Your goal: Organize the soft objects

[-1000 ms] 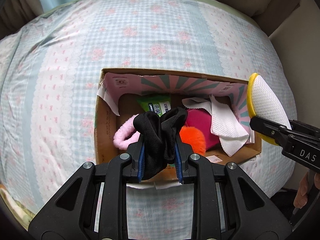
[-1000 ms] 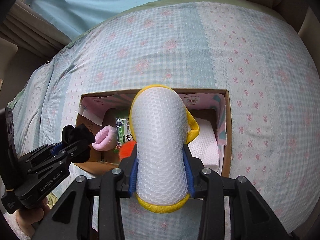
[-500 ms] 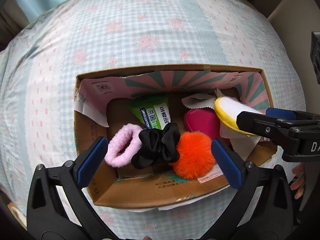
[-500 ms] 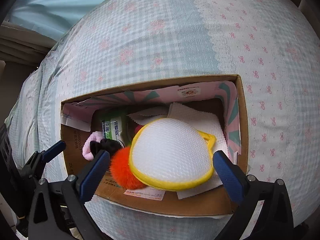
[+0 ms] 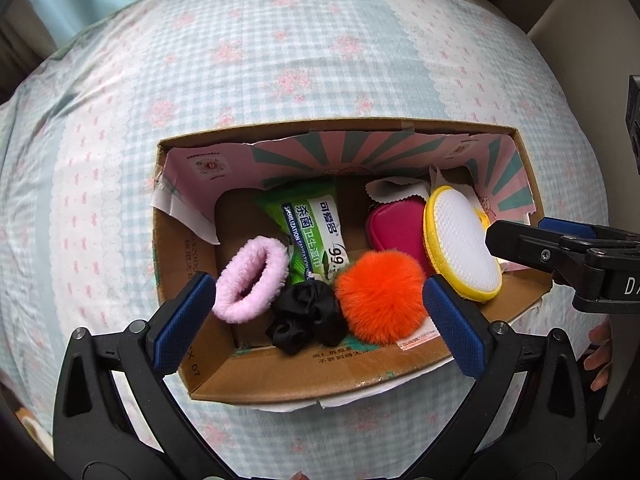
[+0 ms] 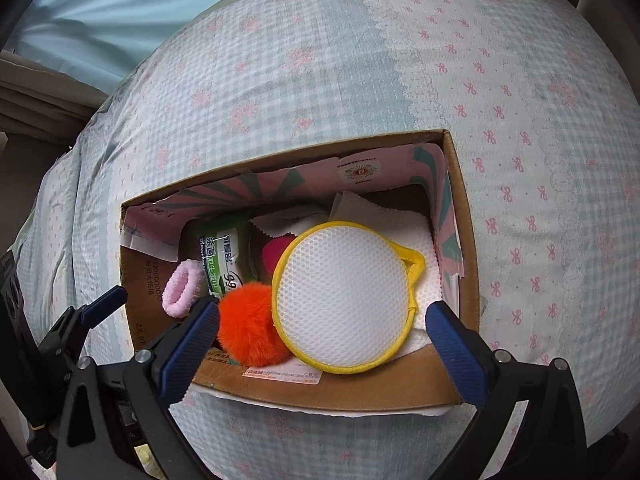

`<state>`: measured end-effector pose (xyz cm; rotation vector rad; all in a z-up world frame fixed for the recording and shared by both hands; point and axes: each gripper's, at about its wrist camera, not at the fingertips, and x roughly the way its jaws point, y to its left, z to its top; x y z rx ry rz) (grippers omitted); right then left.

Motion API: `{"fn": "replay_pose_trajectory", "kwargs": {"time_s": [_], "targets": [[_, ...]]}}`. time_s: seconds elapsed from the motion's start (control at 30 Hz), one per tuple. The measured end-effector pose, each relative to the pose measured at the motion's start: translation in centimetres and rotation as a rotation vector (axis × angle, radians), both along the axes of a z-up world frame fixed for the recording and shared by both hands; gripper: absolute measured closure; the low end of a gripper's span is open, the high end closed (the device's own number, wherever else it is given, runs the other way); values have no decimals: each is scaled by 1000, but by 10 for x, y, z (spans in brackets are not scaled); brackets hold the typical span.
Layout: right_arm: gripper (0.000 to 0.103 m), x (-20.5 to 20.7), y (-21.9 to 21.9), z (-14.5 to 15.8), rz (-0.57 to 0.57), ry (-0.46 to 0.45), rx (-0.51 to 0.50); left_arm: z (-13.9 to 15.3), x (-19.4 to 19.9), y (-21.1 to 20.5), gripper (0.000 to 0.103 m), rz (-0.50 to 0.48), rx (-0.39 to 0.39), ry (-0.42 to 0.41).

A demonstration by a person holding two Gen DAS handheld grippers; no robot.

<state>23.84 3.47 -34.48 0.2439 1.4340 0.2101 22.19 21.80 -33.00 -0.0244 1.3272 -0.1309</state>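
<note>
Both the left gripper (image 5: 316, 312) and the right gripper (image 6: 322, 334) are spread wide and hold nothing, the soft things lie in the box (image 5: 280, 384) mid-frame, but the leaning sponge (image 6: 340, 296) could tip if bumped.

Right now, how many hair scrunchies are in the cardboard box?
2. The pink scrunchie lies at the box's left; the black scrunchie sits beside it, against the orange pompom. Others could hide under the pile.

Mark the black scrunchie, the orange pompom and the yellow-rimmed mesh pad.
black scrunchie (image 5: 306, 316), left wrist view, middle of its folds
orange pompom (image 5: 380, 296), left wrist view, centre of fur
yellow-rimmed mesh pad (image 6: 342, 296), right wrist view, white mesh face
</note>
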Motion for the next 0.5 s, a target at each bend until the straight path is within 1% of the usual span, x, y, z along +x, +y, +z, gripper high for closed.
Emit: {"fn": "replay_pose_trajectory", "kwargs": {"time_s": [0.17,0.27,0.37,0.5], "targets": [[1,-10,-1,25,13,-46,14,21,-11,2,0,19,-1,-27],[1,-20,-8,51,20,-86,24,45,-23,0,0,35,3,-53],[1,-34,-21,87,20,-144,20,81,-38,-2,0,59,9,-101],[1,-58,-44,149,25,-254,-9,142,-63,-9,0,99,5,-189]]}}
